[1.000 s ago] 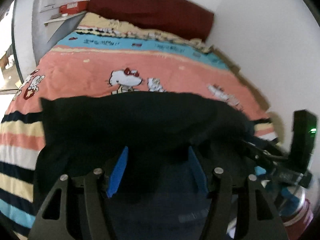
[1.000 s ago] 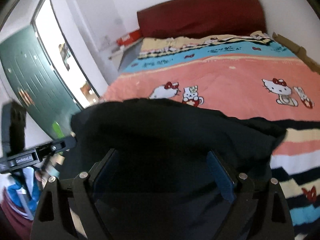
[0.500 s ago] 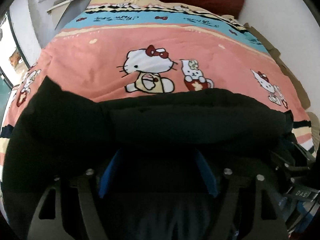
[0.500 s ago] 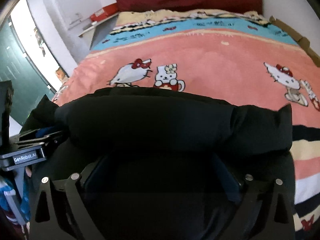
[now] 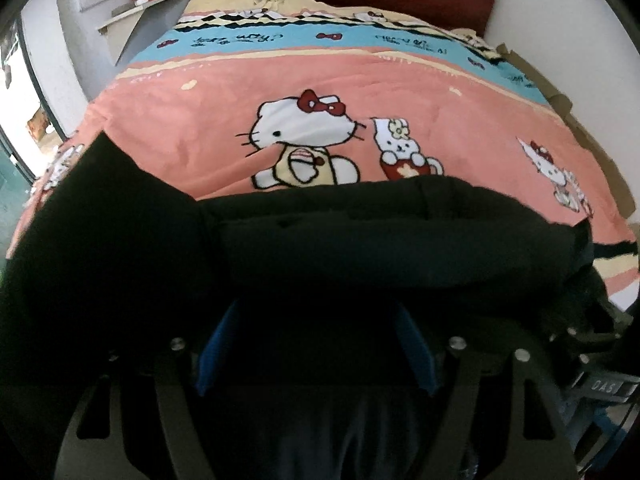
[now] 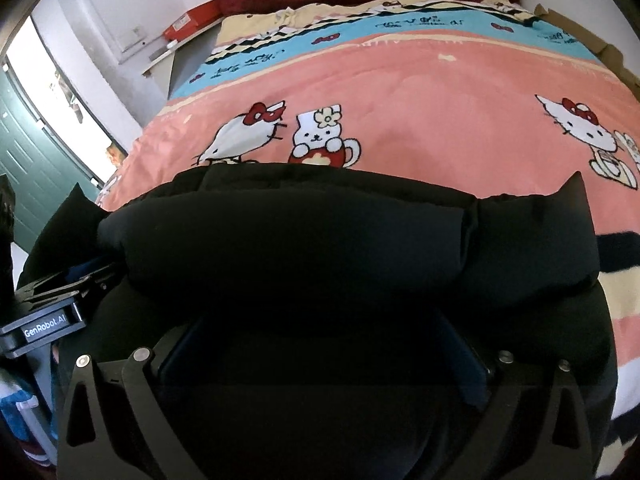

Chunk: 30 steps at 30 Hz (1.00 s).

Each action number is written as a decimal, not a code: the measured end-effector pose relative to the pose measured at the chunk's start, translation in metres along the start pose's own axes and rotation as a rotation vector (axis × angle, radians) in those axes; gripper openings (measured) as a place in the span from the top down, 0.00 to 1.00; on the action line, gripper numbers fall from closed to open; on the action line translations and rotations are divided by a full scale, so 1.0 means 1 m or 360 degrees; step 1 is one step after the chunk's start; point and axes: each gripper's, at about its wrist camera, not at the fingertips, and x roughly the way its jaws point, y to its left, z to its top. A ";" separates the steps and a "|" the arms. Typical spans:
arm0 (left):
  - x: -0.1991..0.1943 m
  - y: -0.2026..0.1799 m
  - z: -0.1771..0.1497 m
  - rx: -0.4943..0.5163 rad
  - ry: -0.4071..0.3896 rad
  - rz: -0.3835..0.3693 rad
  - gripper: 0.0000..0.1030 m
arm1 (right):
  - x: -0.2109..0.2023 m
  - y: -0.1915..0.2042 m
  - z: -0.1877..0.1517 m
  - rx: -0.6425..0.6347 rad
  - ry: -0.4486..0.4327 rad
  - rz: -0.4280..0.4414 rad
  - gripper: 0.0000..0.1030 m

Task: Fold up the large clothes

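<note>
Left wrist: black garment (image 5: 360,248) on bed (image 5: 360,80)

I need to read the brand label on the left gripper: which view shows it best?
The right wrist view: the left gripper sits at its left edge, side on, label legible. The left wrist view shows only that gripper's own fingers from behind, no label.
</note>
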 end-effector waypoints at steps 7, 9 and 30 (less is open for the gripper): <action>-0.062 0.039 -0.021 0.0119 -0.0105 0.0142 0.28 | -0.054 -0.009 -0.014 0.0000 -0.0112 0.0012 0.02; -0.062 0.060 -0.023 0.0066 -0.0078 0.0184 0.28 | -0.063 -0.019 -0.017 -0.0017 -0.0119 -0.0039 0.02; -0.025 0.098 -0.068 -0.0279 -0.0082 0.0088 0.11 | -0.025 -0.040 -0.056 0.0105 -0.0096 0.0066 0.02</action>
